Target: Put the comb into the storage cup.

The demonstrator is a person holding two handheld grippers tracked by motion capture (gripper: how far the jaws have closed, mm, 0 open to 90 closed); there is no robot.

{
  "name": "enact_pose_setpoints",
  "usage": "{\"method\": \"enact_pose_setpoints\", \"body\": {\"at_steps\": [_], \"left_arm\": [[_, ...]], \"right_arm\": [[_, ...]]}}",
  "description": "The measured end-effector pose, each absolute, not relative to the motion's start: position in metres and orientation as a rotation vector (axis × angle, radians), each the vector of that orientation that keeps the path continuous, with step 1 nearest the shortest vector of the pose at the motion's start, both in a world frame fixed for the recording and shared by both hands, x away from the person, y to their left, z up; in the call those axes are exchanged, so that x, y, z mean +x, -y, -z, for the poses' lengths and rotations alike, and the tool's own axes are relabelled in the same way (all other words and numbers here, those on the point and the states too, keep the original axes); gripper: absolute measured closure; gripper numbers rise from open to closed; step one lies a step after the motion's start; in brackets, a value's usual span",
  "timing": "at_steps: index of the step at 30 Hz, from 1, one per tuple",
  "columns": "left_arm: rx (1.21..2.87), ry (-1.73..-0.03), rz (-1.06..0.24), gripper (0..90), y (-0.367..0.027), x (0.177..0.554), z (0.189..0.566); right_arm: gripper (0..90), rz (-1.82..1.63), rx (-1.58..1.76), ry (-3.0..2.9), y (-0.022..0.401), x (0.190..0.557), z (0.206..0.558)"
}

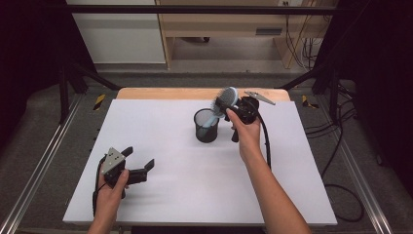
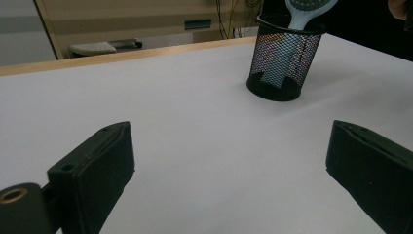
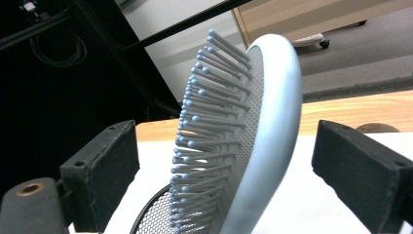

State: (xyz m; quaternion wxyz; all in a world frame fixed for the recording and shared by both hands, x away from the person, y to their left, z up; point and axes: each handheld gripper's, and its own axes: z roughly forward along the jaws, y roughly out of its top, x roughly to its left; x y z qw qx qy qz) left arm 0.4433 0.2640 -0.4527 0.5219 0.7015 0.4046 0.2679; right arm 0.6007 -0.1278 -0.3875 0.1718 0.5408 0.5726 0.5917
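Note:
A light-blue hairbrush [image 1: 225, 100] stands handle-down in a black mesh cup [image 1: 206, 126] at the back middle of the white table, its bristled head leaning out to the right above the rim. My right gripper [image 1: 229, 108] is at the brush head, open. In the right gripper view the brush head [image 3: 263, 136] sits between the two pads with a gap on each side, and the cup's rim [image 3: 156, 214] is below. My left gripper [image 1: 140, 157] rests open near the front left, nothing between its jaws. The left gripper view has the cup [image 2: 282, 58] and brush [image 2: 304, 9] far off.
The white table top [image 1: 195, 185] has a wooden strip [image 1: 170, 92] along its far edge. Metal rails [image 1: 44, 161] run down both sides of the table, and cables lie on the floor at the right [image 1: 341, 146].

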Motion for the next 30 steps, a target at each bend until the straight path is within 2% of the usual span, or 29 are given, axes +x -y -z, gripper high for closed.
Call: {"method": "enact_pose_setpoints", "body": {"at_steps": [12, 30], "left_arm": [[1.678, -0.974, -0.644, 3.1, -0.264, 0.443, 0.453], [1.668, -0.979, -0.656, 3.1, -0.266, 0.442, 0.452]], "right_arm": [[5.0, -1.661, 1.483, -1.638, 0.128, 0.598, 0.384], [4.9, -1.605, 1.360, -1.659, 0.126, 0.587, 0.375]]}}
